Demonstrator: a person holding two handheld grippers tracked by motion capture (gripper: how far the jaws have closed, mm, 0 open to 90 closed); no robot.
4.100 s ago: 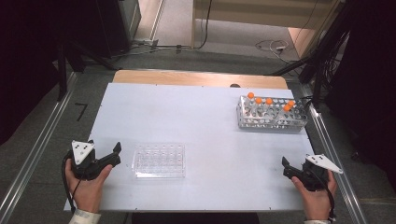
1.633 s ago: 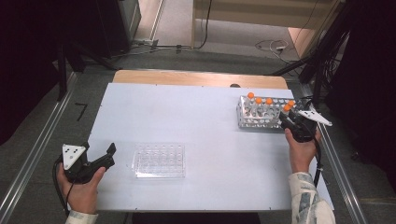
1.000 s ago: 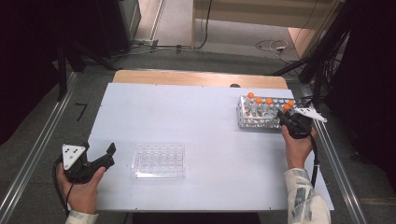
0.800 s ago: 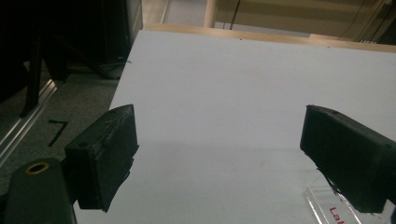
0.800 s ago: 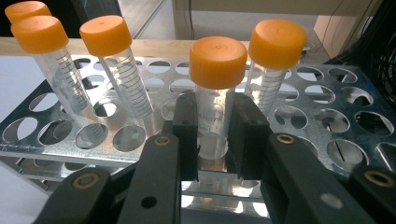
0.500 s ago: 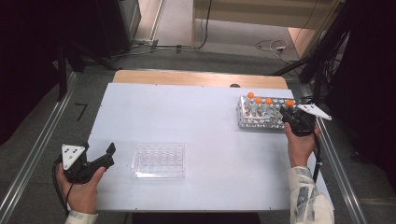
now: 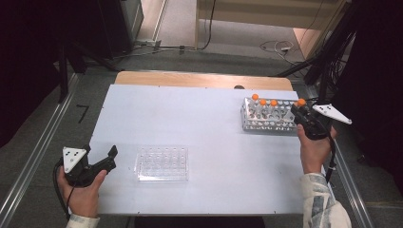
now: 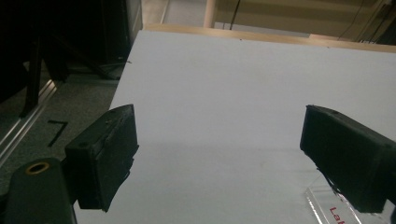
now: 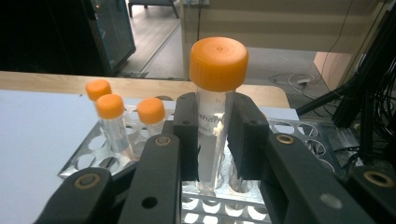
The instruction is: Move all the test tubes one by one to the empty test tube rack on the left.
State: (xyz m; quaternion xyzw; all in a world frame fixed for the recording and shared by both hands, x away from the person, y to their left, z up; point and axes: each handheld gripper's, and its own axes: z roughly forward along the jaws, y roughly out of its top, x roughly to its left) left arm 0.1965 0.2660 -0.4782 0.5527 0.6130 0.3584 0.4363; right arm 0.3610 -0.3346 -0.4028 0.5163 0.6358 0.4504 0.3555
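A clear tube with an orange cap (image 9: 215, 116) stands upright between the pads of my right gripper (image 9: 215, 135), which is shut on it. The tube's lower end hangs just above the holes of the metal rack (image 9: 289, 130). From above, the right gripper (image 7: 300, 113) sits at the right end of the rack (image 7: 266, 121), with the held tube's cap (image 7: 301, 102) above it. Three more orange-capped tubes (image 7: 263, 102) stand in the rack's far row. My left gripper (image 7: 110, 156) rests open at the table's front left, its jaws (image 8: 217, 154) wide apart over bare table.
A clear plastic well tray (image 7: 162, 163) lies flat just right of the left gripper; its corner (image 8: 327, 210) shows by that gripper's right jaw. The white table (image 7: 190, 118) has a wooden strip along its far edge. Cables and dark stands crowd the right side.
My right hand came from the front right up to the rack, closed on the tube and lifted it a little. The left hand has stayed in place over the last second.
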